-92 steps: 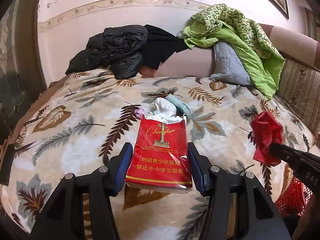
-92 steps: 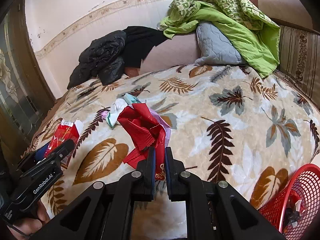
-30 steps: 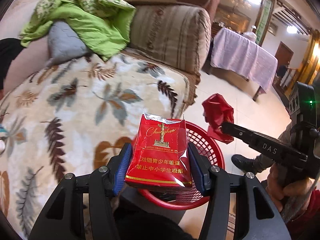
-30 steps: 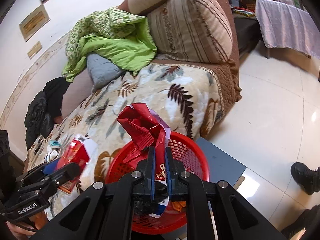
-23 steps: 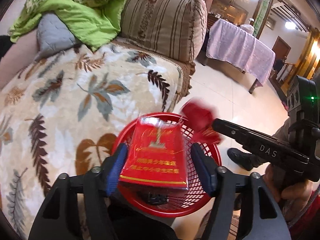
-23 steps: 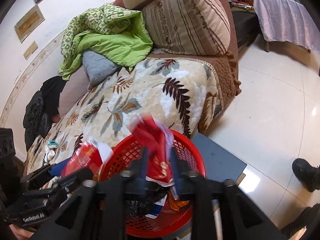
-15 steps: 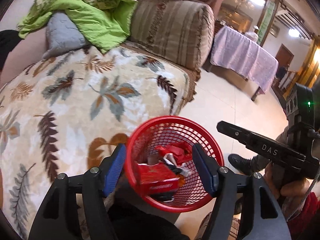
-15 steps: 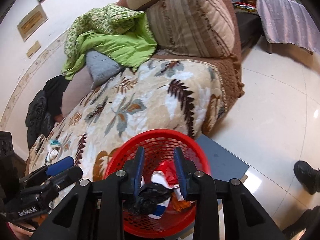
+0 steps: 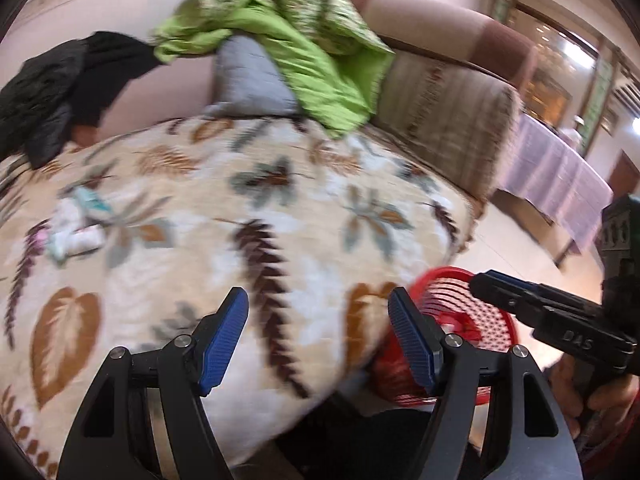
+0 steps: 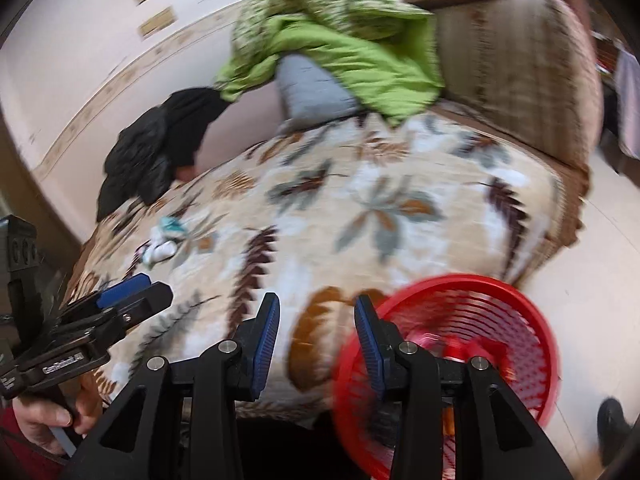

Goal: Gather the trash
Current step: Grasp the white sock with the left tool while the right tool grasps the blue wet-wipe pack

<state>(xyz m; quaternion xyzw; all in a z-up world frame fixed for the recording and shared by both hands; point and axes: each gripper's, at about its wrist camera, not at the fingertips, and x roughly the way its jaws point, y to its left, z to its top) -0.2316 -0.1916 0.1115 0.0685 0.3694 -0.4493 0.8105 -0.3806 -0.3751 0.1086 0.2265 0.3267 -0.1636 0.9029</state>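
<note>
The remaining trash, a small blurred cluster of white, teal and pink scraps, lies on the leaf-patterned blanket near the sofa's far left edge, well apart from me. My left gripper has just been opening and now stands released, nothing between its blue pads. My right gripper has likewise just been opening and is empty. The red mesh basket sits on the floor off the sofa's front right corner, with red wrappers blurred inside. I judge one drop finished and the return trip beginning. The next move calls for carrying both open grippers across the blanket to that left-edge cluster and straddling a scrap. Behind lie a green quilt, a grey pillow and black clothing.
</note>
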